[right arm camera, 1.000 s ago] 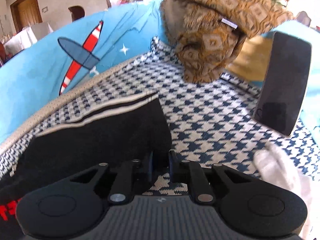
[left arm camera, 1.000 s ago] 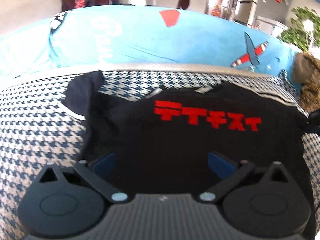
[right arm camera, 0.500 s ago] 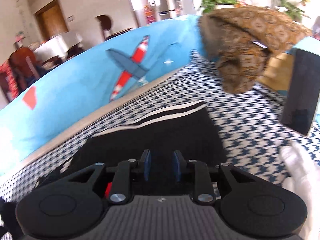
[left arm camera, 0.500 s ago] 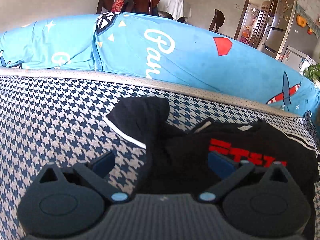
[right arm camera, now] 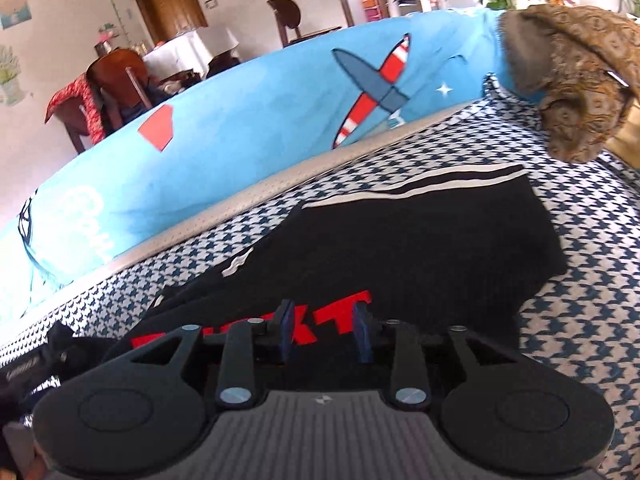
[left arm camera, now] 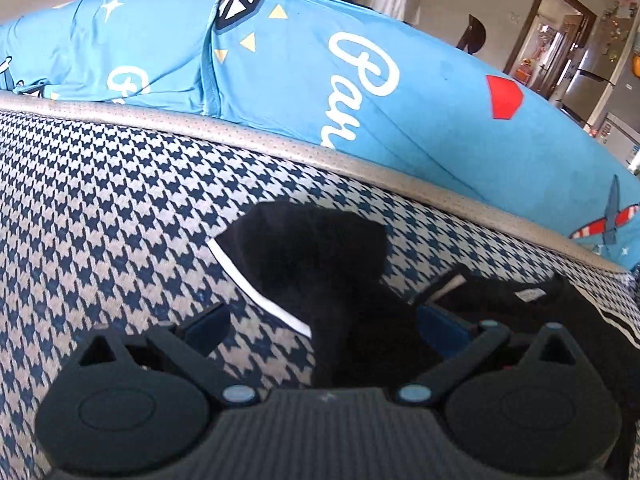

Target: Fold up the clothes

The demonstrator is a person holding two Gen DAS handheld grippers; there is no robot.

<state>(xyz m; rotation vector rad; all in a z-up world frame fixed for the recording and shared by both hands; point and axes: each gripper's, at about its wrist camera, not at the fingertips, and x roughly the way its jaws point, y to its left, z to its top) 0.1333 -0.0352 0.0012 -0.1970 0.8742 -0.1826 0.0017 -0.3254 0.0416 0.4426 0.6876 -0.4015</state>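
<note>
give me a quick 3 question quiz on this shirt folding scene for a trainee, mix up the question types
1. True or false: the left gripper is clamped shut on the sleeve of the black t-shirt.
2. Multiple choice: what colour is the lettering printed on the t-shirt? A) white B) red C) yellow
3. Fill in the blank: the t-shirt lies on a seat cover with a blue and white ______ pattern.

Key
1. False. Its fingers stand wide apart, with the sleeve lying ahead between them.
2. B
3. houndstooth
</note>
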